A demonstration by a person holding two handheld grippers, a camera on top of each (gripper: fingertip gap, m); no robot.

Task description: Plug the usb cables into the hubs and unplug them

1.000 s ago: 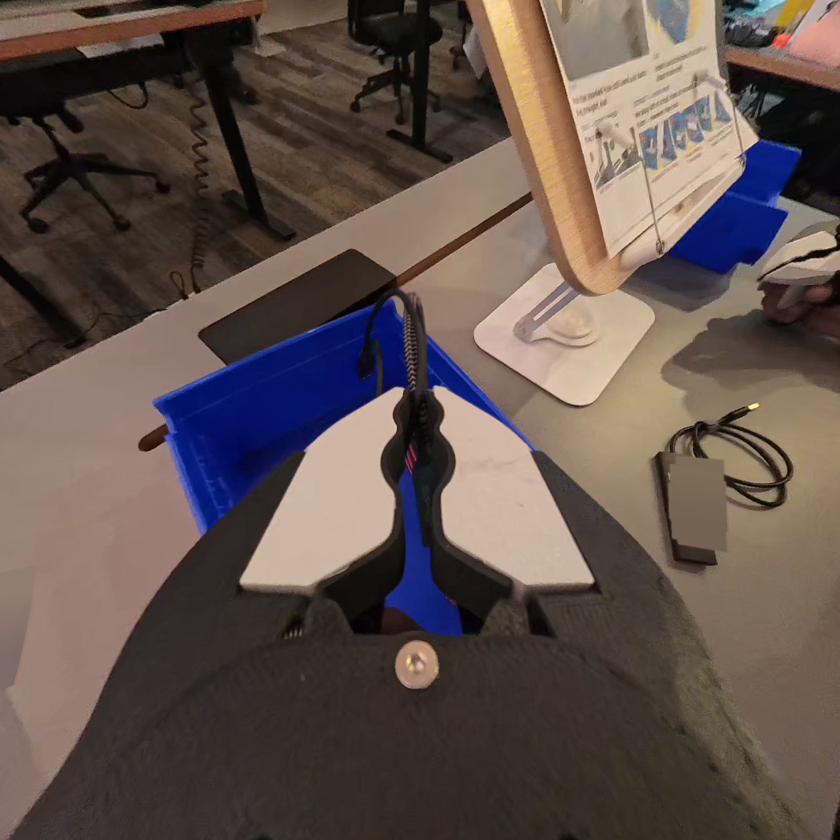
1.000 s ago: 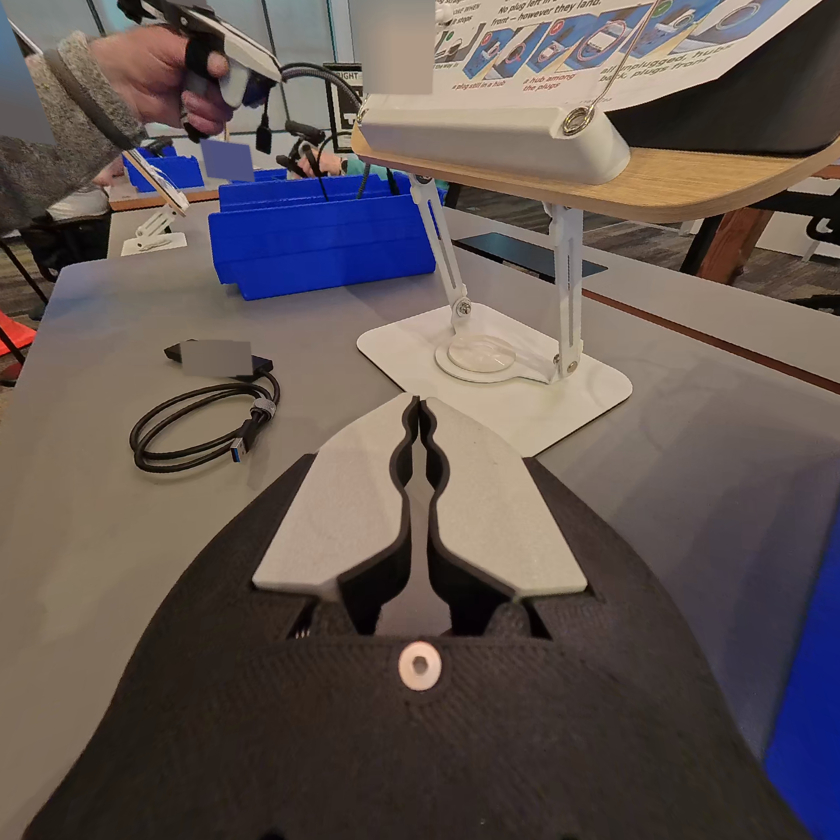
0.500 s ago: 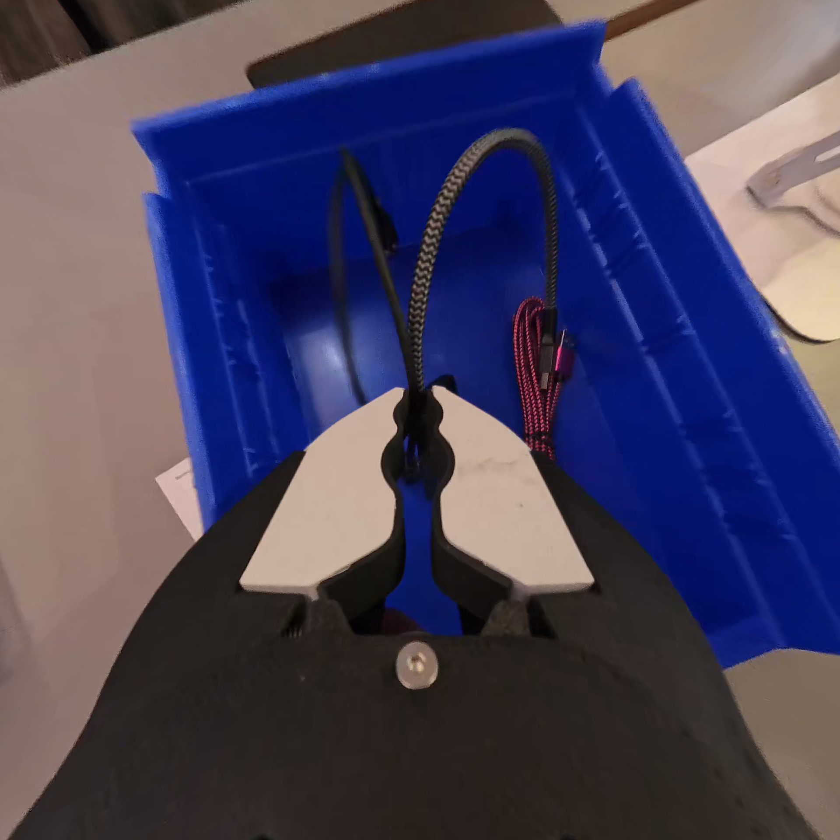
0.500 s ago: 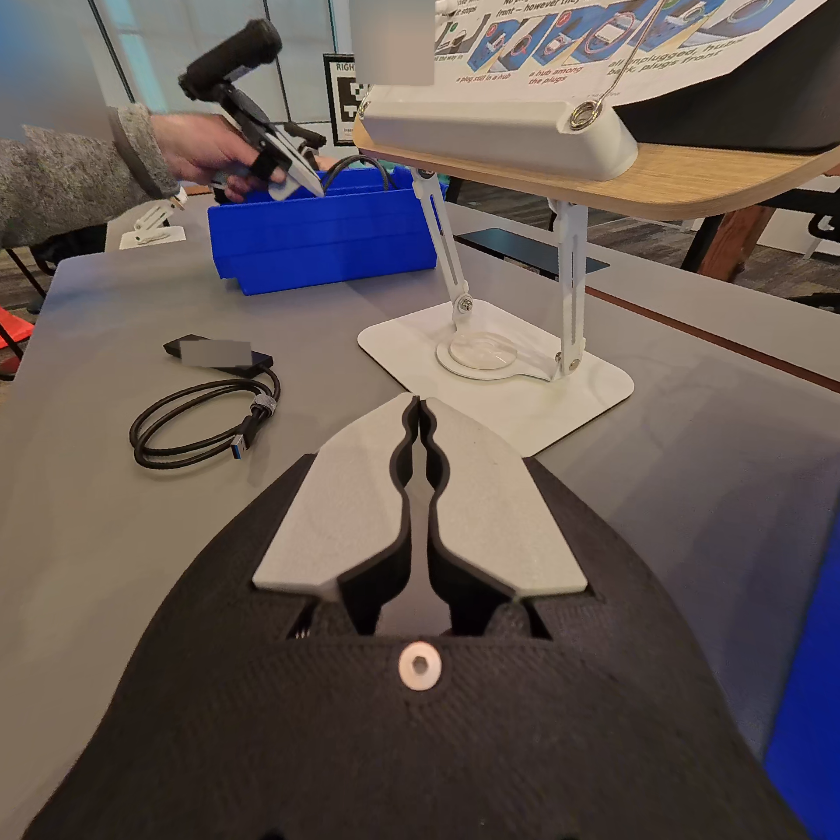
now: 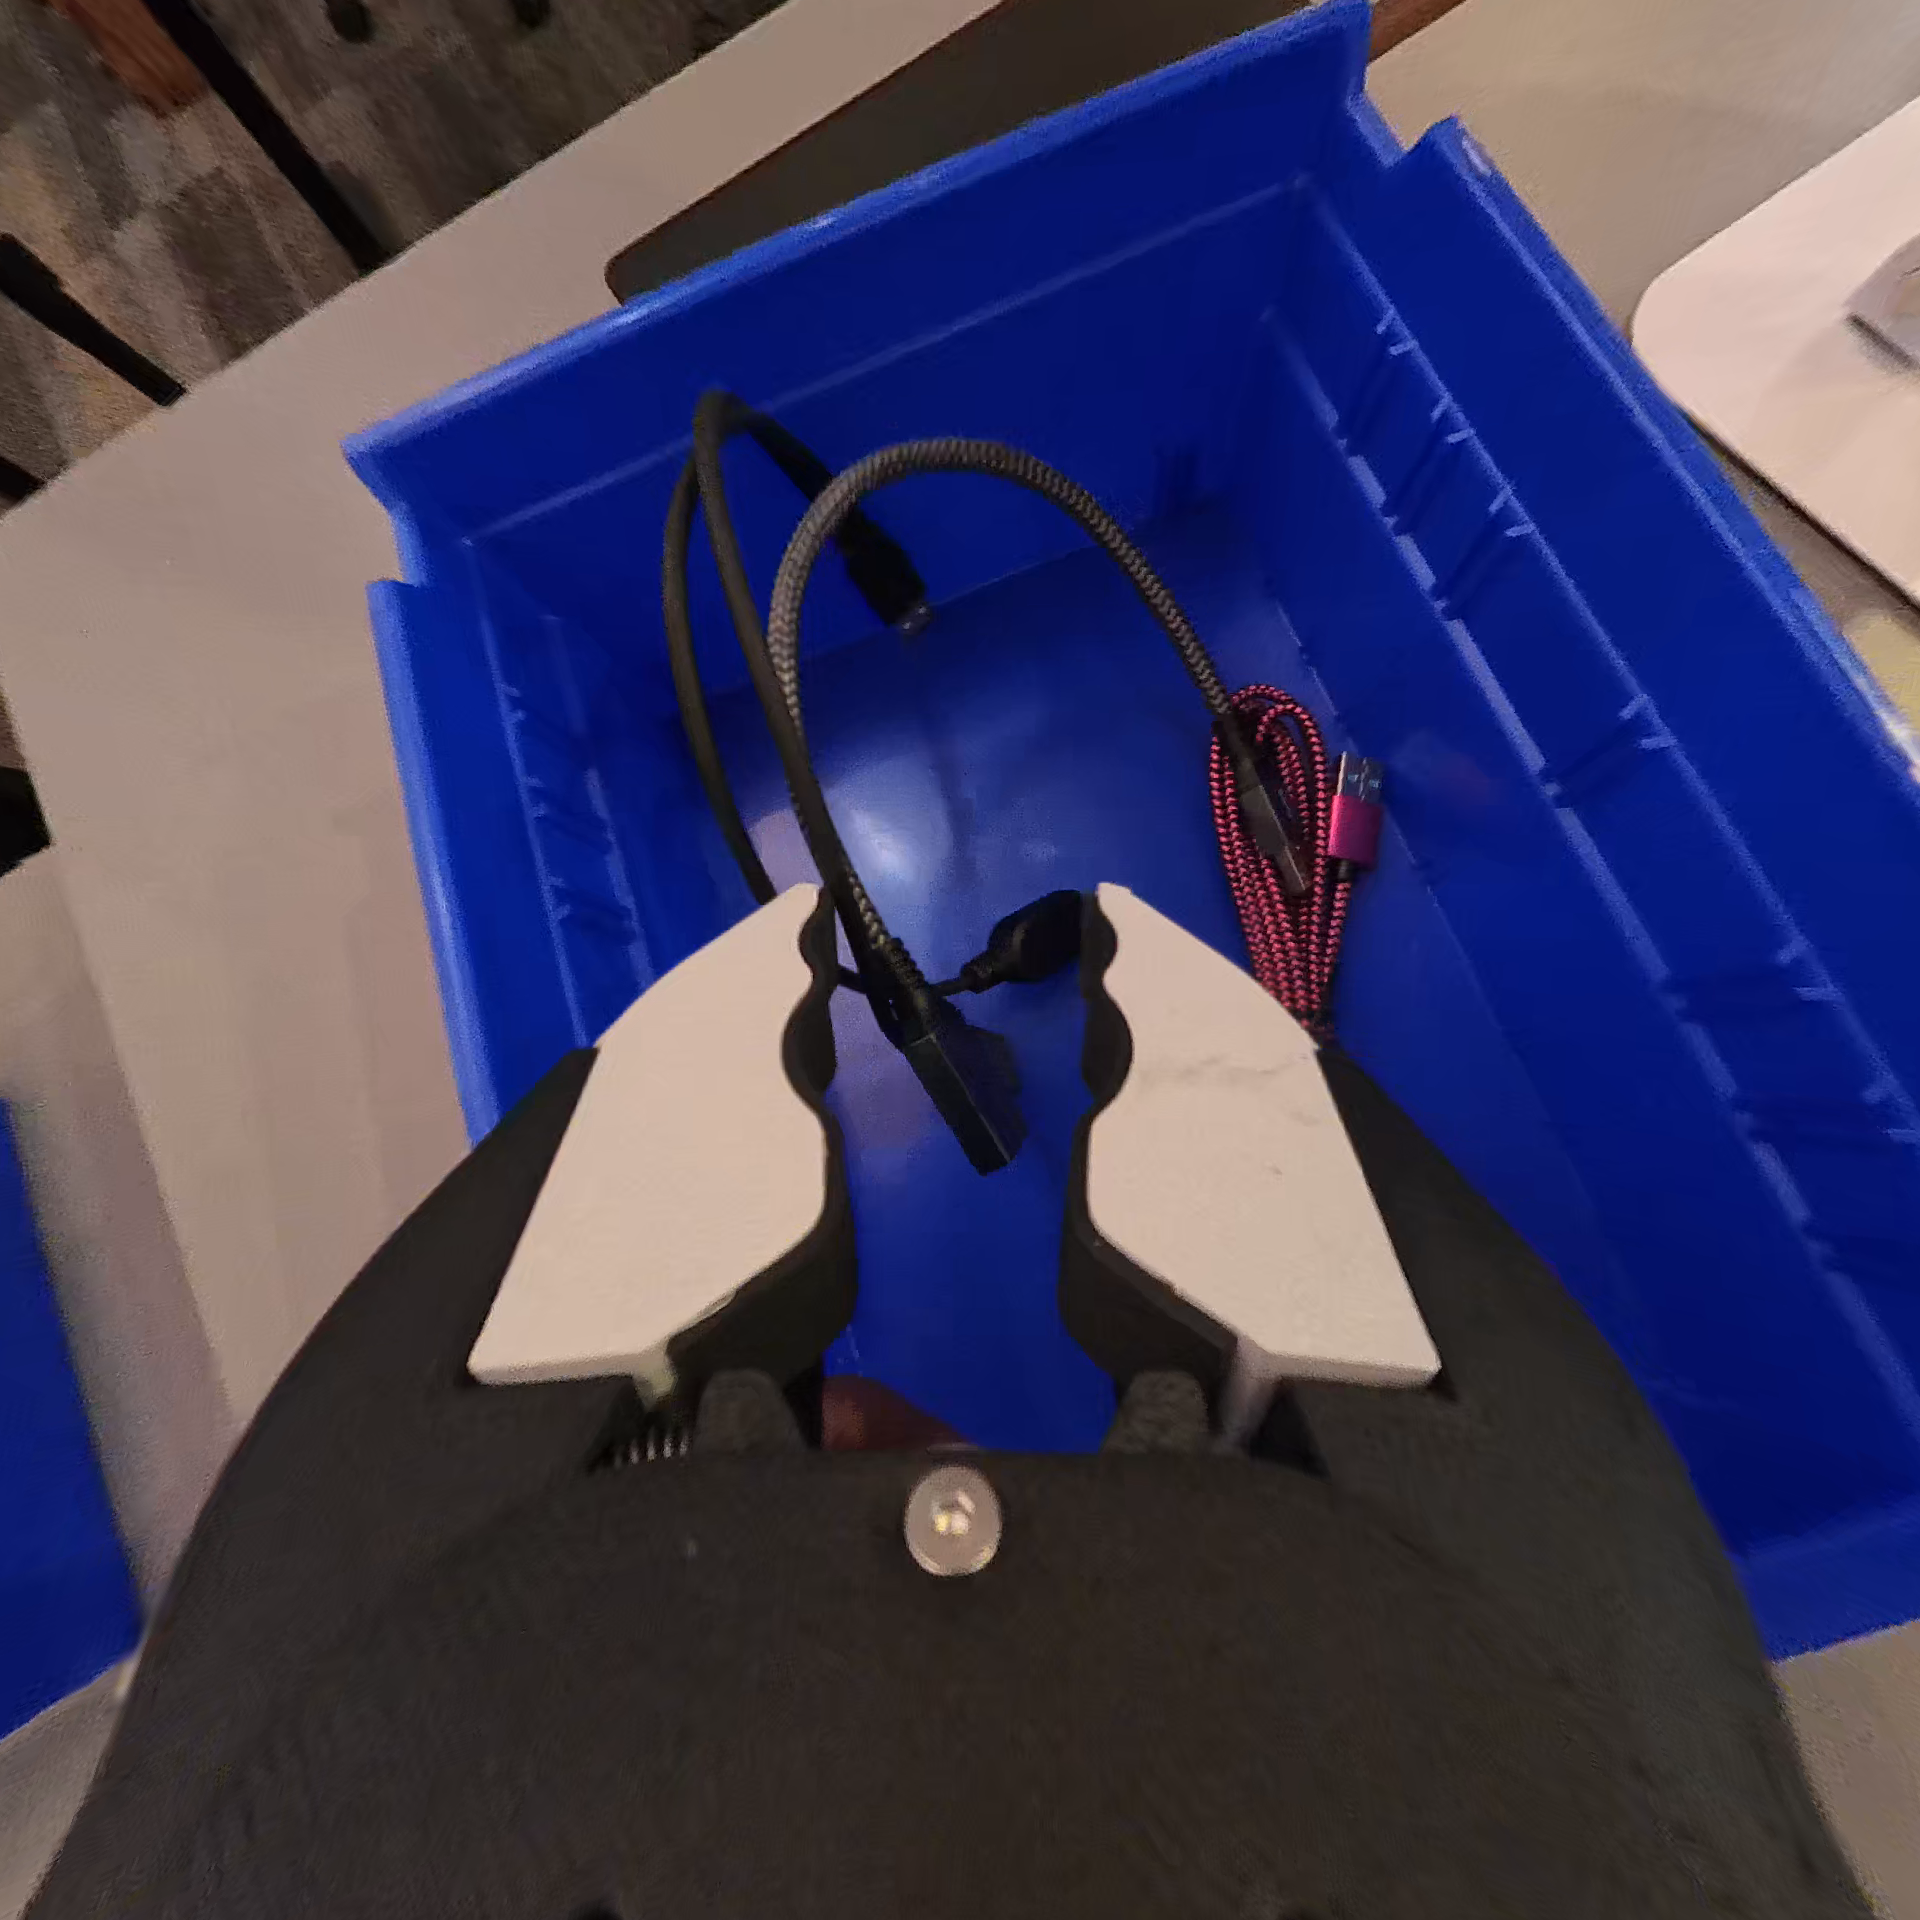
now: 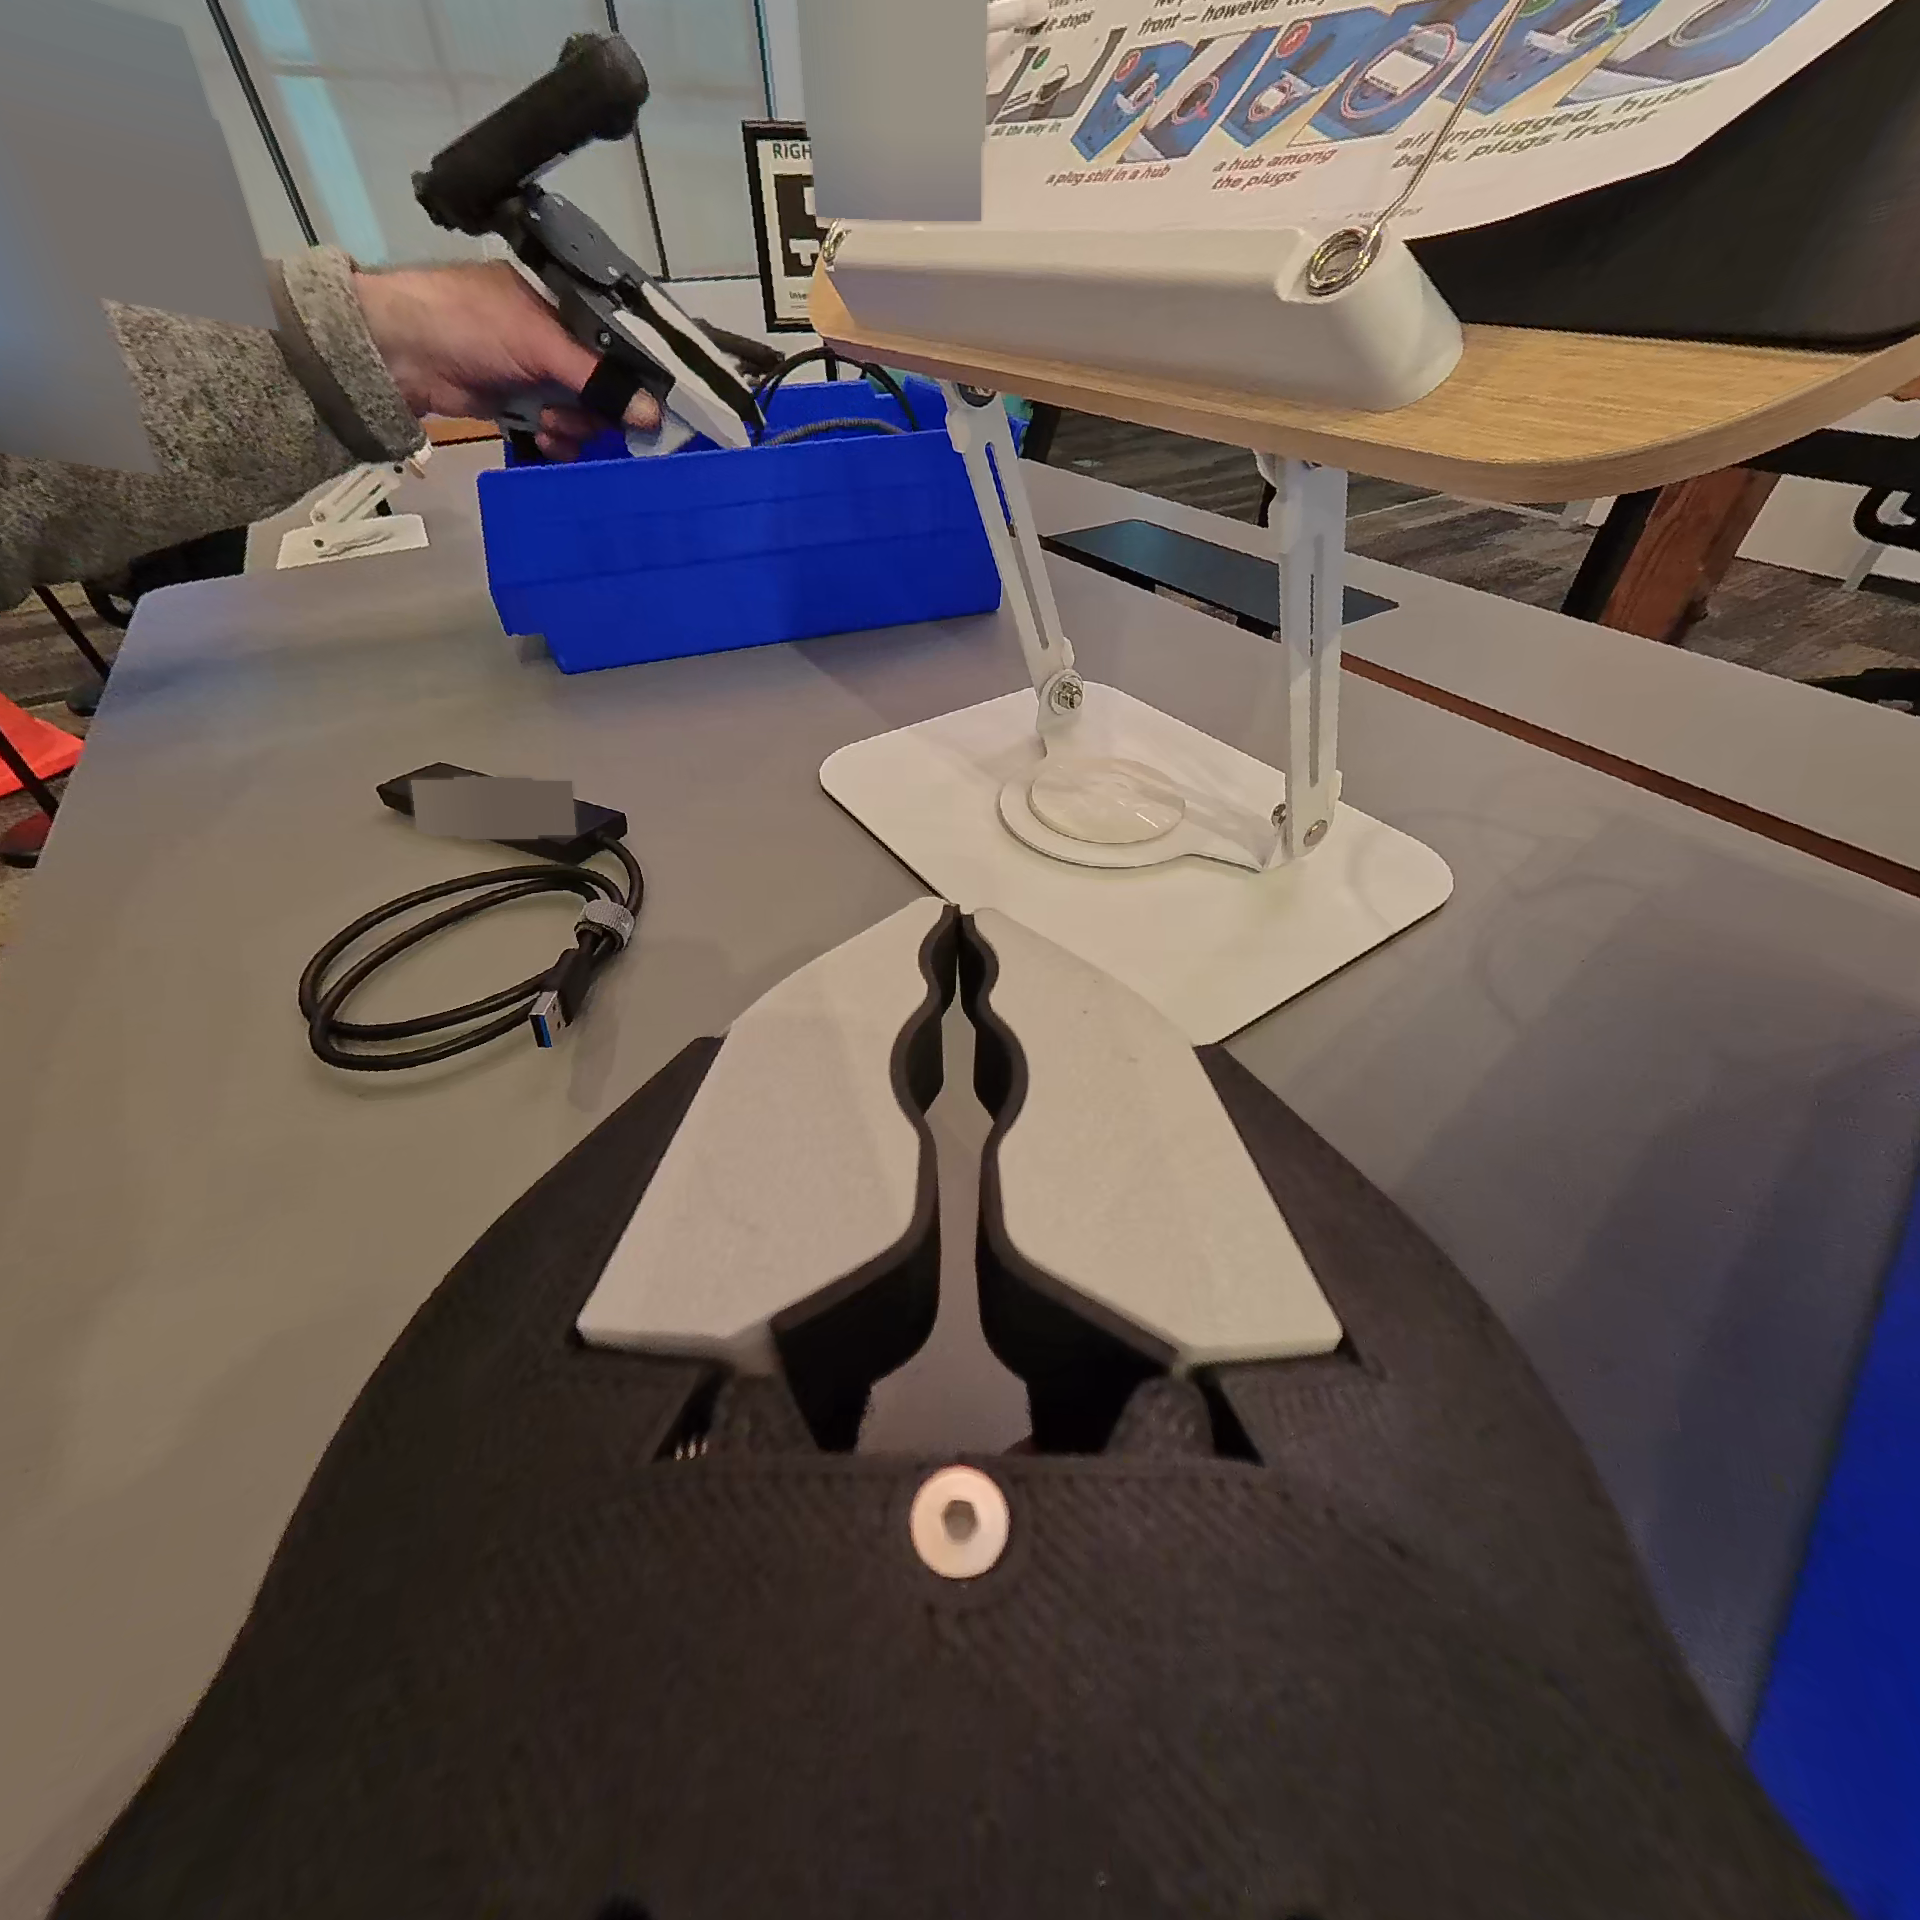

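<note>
Grey tabletop (image 6: 260, 1299) in an office space, dark wood floor beyond. Writing present on the instruction sheet (image 6: 1351, 94) clipped to the wooden stand (image 6: 1558, 416), and on a black-and-white marker sign (image 6: 784, 208) behind; a blurred patch over the top of the hub.

Far left in the right wrist view: a sleeved hand (image 6: 468, 353) tilting the left gripper (image 5: 956, 935) nose-down over the blue bin (image 5: 1558, 727). Jaws now spread wide, clamped half a second ago on the grey braided cable (image 5: 987, 457); that cable now released, arching up out of the bin, its dark plug (image 5: 956, 1091) hanging loose between the fingers, long axis slanting down and right, touching neither pad as far as visible. Plain black cable (image 5: 686, 623) looping just left of it. Pink braided cable (image 5: 1278, 852) coiled against the bin's right wall, metal plug tip pointing up and away.

Further right on the table: black hub (image 6: 499, 810) lying flat, long axis left to right, own cable (image 6: 416, 987) coiled beside it, blue-tipped plug pointing down-left.

Right gripper (image 6: 958, 920) clenched on nothing, unchanged, hovering before the stand's white base (image 6: 1299, 935).
</note>
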